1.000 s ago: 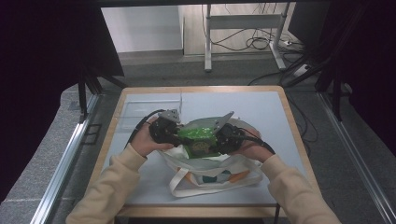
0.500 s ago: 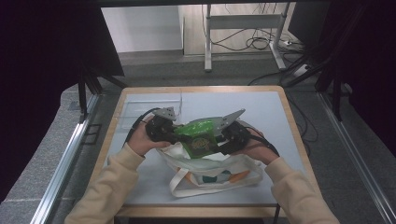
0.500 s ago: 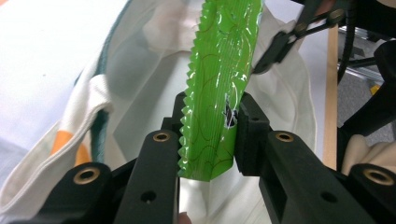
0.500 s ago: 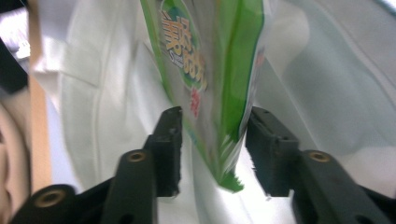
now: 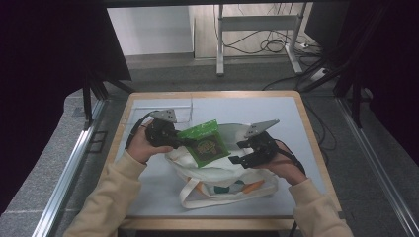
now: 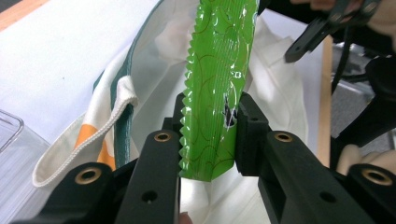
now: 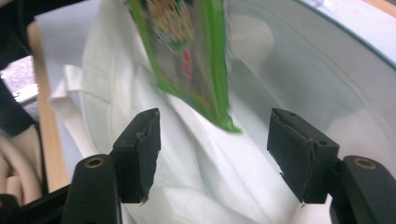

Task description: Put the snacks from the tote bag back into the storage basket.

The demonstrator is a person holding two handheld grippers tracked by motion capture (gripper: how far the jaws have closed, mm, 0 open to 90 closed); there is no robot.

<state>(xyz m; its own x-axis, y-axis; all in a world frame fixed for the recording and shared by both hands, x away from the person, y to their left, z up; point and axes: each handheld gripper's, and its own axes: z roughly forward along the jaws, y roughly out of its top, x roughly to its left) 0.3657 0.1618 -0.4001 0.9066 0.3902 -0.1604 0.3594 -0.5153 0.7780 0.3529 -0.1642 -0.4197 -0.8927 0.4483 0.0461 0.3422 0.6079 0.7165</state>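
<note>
- Holding item: left gripper (image 6: 208, 140), jaws pressed on the lower end of the green snack packet (image 6: 219, 70).
- Green snack packet: lifted above the mouth of the white tote bag (image 5: 222, 173), tilted, clear of the bench (image 5: 148, 197).
- Right gripper (image 7: 212, 149): jaws have just been opening, now wide apart, nothing between the pads; packet hangs just beyond them.
- White tote bag: lying on the bench, mouth open.

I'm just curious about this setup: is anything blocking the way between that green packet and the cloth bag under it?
Nothing visible does. The left gripper clamps the green packet by its edge, right over the white cloth bag. The right gripper, whose jaws have just been opening, stands open with only bag cloth behind it.
</note>
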